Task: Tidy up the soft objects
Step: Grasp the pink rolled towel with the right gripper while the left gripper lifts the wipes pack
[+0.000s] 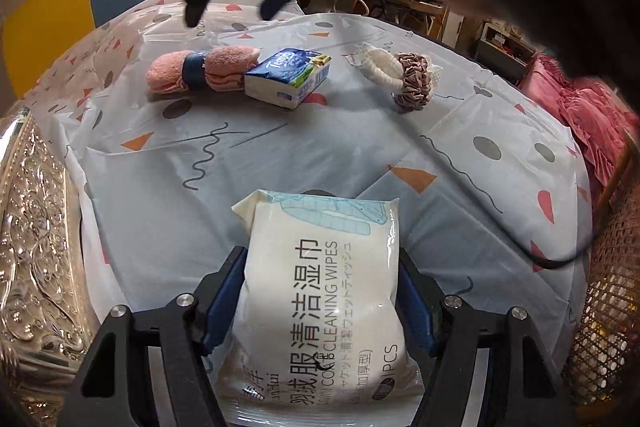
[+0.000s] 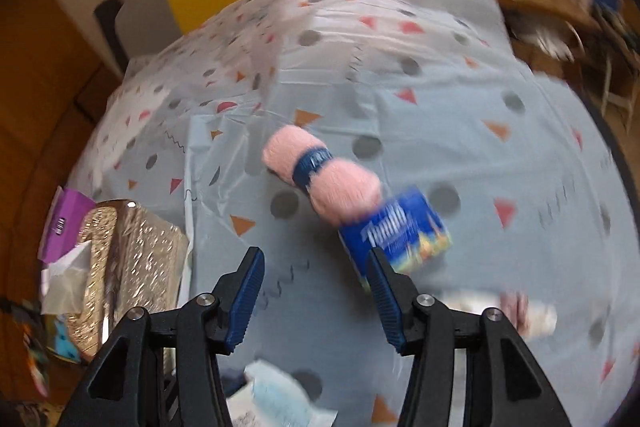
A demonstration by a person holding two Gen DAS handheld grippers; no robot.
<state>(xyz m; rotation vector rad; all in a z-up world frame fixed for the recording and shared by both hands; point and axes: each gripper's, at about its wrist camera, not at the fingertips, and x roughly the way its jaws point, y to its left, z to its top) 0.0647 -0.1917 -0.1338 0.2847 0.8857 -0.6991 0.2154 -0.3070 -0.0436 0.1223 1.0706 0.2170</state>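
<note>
The tablecloth (image 1: 280,155) is covering the whole table, grey-white with dots and triangles on it. Everything below is placed from the pack of wipes (image 1: 320,291).

The shiny gold tray (image 1: 36,247) is sitting to the left of the pack of wipes, at the table's edge. The woven basket (image 1: 608,307) is standing to the right of it.

Your left gripper (image 1: 322,301) is holding the pack of wipes. Its two blue pads are pressing on the pack's sides, and the jaws are staying wide because the pack is fat. The pack is lying flat, with its top end pointing away from you.

Far beyond the pack of wipes, the pink towel roll (image 1: 200,69) is lying with a blue band around its middle. The blue tissue pack (image 1: 290,79) is touching the roll's right end. Further right, apart from them, the bath pouf (image 1: 408,79) is lying with its white rope.

Your right gripper (image 2: 316,291) is hanging in the air with nothing in it. Its jaws are standing about half open. In its own blurry view, the tissue pack is showing just past its right finger (image 2: 386,291), and a corner of the pack of wipes is peeking in below.
</note>
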